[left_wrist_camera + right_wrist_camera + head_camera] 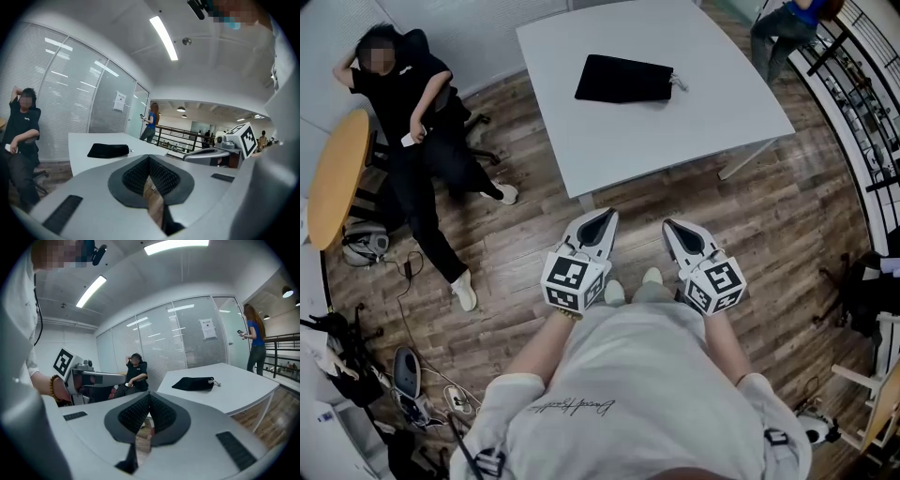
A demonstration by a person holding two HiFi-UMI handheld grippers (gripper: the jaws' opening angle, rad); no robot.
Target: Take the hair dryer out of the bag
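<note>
A flat black drawstring bag [623,79] lies on the white table [694,122], also seen in the left gripper view [108,150] and the right gripper view [192,384]. No hair dryer shows; the bag hides whatever is in it. My left gripper [607,215] and right gripper [667,225] hang side by side over the wooden floor, well short of the table's near edge. Both are shut with nothing between the jaws, the pads [154,176] meeting at the tips [146,414].
A person in black [417,122] sits on a chair at the left beside a round wooden table [336,173]. Another person [783,28] stands past the table's far right corner by a railing [862,84]. Cables and gear [403,375] litter the floor at lower left.
</note>
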